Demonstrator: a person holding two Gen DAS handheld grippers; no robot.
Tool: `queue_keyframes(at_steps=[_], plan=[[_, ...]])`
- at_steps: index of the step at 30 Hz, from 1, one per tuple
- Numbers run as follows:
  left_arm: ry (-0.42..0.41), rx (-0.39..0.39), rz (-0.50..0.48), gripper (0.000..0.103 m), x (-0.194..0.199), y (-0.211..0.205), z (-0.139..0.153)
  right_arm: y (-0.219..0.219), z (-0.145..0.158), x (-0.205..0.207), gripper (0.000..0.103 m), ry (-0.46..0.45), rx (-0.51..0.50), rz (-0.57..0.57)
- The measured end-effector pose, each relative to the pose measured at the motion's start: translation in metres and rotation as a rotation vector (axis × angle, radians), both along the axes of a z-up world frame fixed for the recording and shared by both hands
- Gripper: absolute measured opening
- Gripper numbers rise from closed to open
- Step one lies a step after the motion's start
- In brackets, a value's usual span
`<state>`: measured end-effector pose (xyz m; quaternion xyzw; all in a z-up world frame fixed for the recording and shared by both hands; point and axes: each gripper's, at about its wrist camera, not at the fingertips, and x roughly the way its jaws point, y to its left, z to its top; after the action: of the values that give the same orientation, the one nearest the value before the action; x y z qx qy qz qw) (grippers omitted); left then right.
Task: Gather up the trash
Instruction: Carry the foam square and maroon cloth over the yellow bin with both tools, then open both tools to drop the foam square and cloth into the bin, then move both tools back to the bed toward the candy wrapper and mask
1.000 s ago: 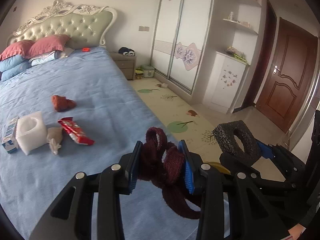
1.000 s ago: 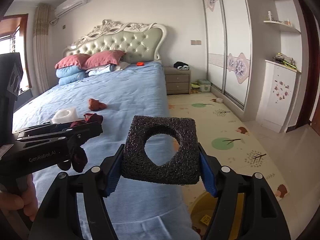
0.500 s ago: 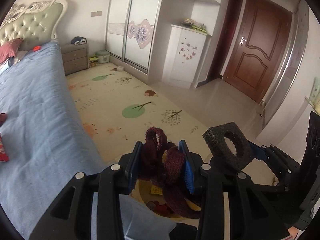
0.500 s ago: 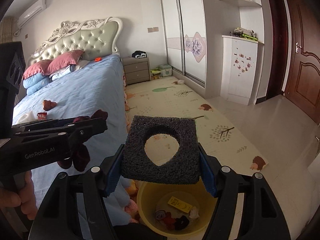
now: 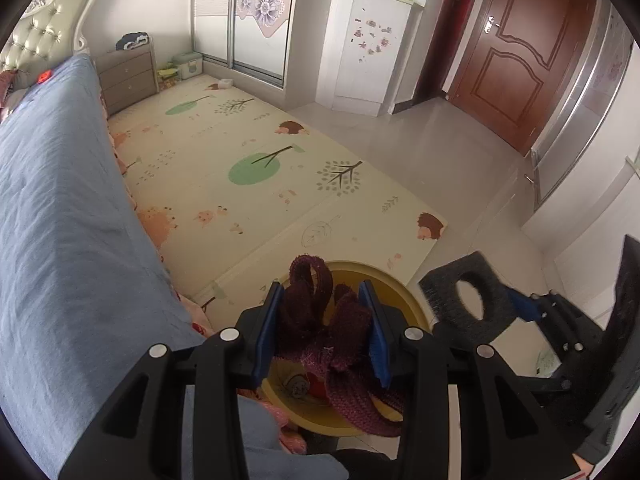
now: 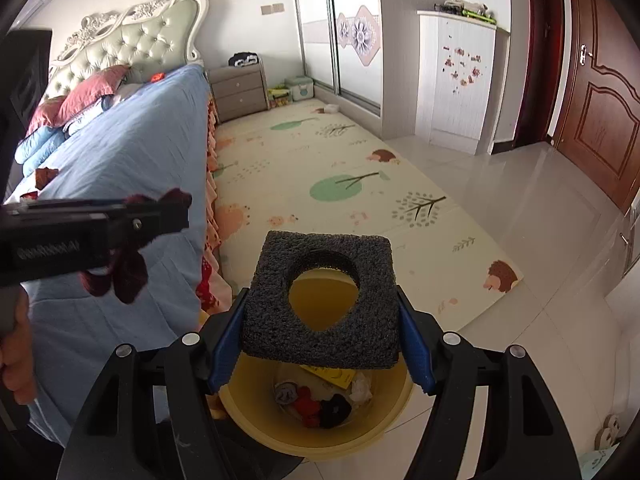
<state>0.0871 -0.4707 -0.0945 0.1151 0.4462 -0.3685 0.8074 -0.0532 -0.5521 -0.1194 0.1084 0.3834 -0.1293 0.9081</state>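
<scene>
My left gripper (image 5: 322,300) is shut on a maroon knitted cloth (image 5: 316,320) whose loose end hangs down over the yellow bin (image 5: 396,284) on the floor. In the right wrist view the same gripper (image 6: 176,212) shows from the side at the left, the cloth (image 6: 128,272) dangling beside the bed's edge. My right gripper (image 6: 320,300) is shut on a black foam block (image 6: 272,320) with a round hole, held above the bin (image 6: 248,396). Inside the bin lie several scraps, among them a yellow card and red and black pieces. The foam block (image 5: 448,300) also shows at right in the left wrist view.
The bed with a blue cover (image 5: 60,220) runs along the left; a reddish-brown scrap (image 6: 45,176) lies on it. A patterned play mat (image 5: 240,168) covers the floor beyond the bin. A nightstand (image 6: 240,92), wardrobe, white cabinet (image 5: 360,48) and brown door (image 5: 520,60) stand farther off.
Both grippers swung away from the bed to the right and sank toward the floor, tilting downward. The yellow bin came into view under them. Each still holds its item.
</scene>
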Motion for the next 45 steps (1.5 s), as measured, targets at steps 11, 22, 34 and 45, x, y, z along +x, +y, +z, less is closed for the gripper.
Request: queue_keyframes(at_steps=[11,22,34,45], plan=[[0.089,0.022,0.003,0.099,0.02,-0.018,-0.023,-0.016,-0.024,0.013,0.092,0.05,0.034,-0.001],[0.037,-0.062,0.007,0.099,0.012,-0.004,-0.012,-0.013,-0.023,-0.003,0.092,0.009,0.059,-0.011],[-0.116,-0.307,0.07,0.099,-0.012,0.082,0.044,0.034,0.035,-0.011,0.092,-0.184,0.001,0.02],[-0.363,-0.199,0.442,0.099,-0.026,0.237,0.083,0.145,0.093,0.025,0.095,-0.317,-0.078,0.191]])
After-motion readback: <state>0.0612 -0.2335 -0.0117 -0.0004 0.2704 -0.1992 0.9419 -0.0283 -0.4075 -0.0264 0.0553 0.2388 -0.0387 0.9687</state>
